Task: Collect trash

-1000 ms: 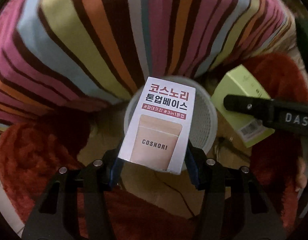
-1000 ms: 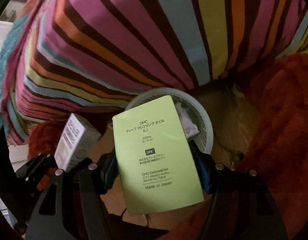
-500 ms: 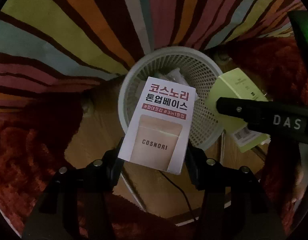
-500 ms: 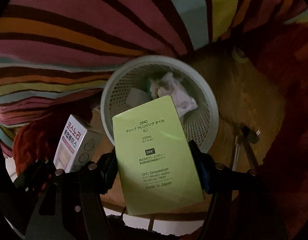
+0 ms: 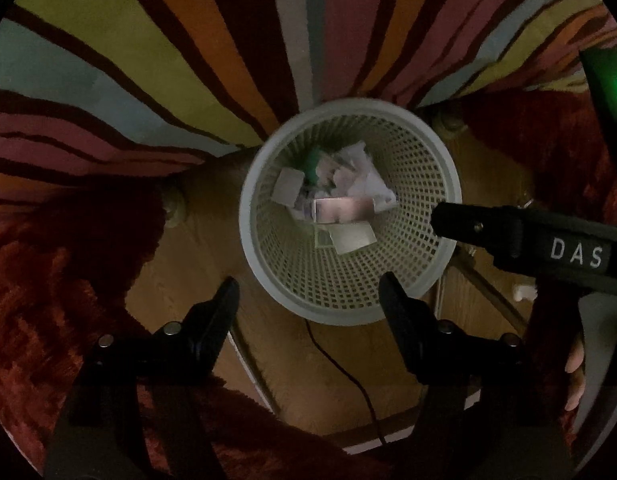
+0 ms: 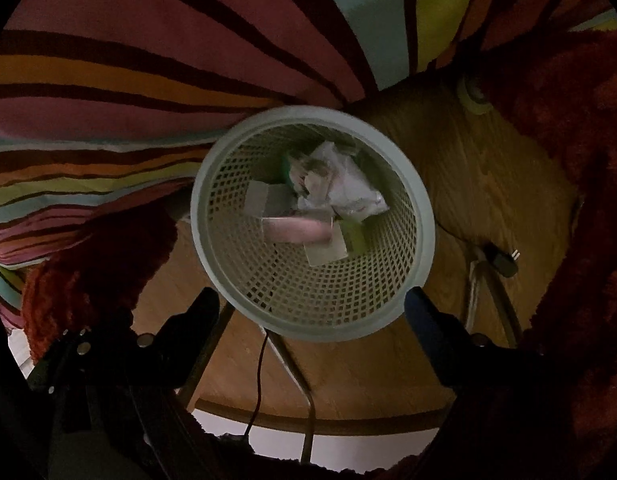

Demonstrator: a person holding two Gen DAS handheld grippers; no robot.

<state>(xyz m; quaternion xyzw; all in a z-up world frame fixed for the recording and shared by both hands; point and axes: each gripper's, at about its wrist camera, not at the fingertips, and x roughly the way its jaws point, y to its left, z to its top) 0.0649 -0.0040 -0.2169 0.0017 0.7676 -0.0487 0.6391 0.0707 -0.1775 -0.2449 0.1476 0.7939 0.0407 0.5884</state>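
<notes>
Step in hand: trash is being dropped into the white mesh bin, which is used as the landmark.
Left gripper: held above the bin's near rim; its jaws are opening and nothing is seen between them.
Right gripper: held above the bin's near rim; its jaws are opening and nothing is held.
Trash: a pink box, blurred, is seen inside the bin beside crumpled paper.
Count: one bin, two grippers; about three small boxes are made out inside, though this is hard to tell.
Next move: both grippers should be lifted away from the bin, and more trash should be looked for.
</notes>
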